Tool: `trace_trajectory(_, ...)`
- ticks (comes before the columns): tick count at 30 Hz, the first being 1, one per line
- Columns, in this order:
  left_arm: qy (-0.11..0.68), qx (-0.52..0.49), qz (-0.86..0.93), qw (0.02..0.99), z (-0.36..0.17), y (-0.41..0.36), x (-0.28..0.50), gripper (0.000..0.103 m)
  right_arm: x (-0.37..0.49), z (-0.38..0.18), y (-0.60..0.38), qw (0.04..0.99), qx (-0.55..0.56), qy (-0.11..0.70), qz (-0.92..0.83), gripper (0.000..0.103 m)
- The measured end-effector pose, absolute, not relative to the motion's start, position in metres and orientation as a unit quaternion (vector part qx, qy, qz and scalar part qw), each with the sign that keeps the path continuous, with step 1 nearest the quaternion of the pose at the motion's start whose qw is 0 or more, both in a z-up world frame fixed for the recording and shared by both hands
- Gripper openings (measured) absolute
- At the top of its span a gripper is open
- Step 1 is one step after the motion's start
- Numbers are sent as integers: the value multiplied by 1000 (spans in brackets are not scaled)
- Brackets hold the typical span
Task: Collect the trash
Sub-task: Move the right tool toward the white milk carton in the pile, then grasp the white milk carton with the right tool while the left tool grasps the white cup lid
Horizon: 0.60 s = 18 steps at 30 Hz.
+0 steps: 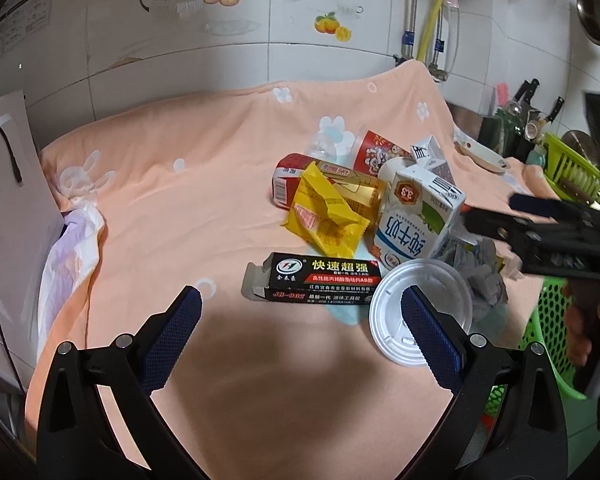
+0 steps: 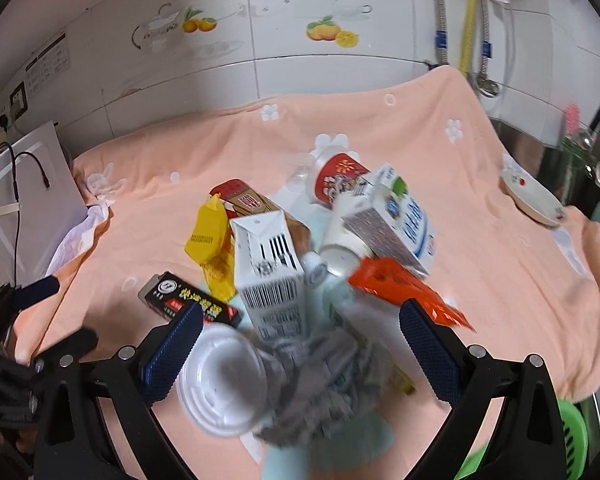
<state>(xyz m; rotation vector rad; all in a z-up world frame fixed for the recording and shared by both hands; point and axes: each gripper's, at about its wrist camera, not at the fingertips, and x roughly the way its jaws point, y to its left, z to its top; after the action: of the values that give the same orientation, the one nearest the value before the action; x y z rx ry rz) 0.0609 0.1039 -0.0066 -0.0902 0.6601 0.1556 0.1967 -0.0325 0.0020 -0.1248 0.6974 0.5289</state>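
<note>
A pile of trash lies on the peach cloth (image 1: 180,220): a black glue box (image 1: 316,278), a yellow wrapper (image 1: 324,216), a red-gold carton (image 1: 312,180), a milk carton (image 1: 416,216), a red paper cup (image 1: 380,152), a white plastic lid (image 1: 420,312) and crumpled grey paper (image 1: 484,276). My left gripper (image 1: 300,320) is open, just in front of the glue box, its right finger over the lid. My right gripper (image 2: 300,340) is open above the lid (image 2: 220,384) and the grey paper (image 2: 320,384), beside an orange wrapper (image 2: 404,288). It also shows at the right of the left wrist view (image 1: 512,216).
A green plastic basket (image 1: 556,320) stands off the table's right edge. A white dish (image 2: 532,196) sits at the far right of the cloth. A white board with cables (image 1: 4,200) and a white bag (image 1: 72,248) stand at the left. A tiled wall runs behind.
</note>
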Motion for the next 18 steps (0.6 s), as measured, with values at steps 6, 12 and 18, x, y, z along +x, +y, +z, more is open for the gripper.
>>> trace_trajectory(6,337,-45,49,939,-16,100,64,98,219,-3,-12,896,-73,348,266,84)
trace_trajectory(12,347,-48,22,936,-25,94,69,95,237,-11,0,889,-77,361,271,77)
trace_trajectory(18,355,-43,-1,934,-32,91,76,94,250,-16,0,880,-59,379,280,45)
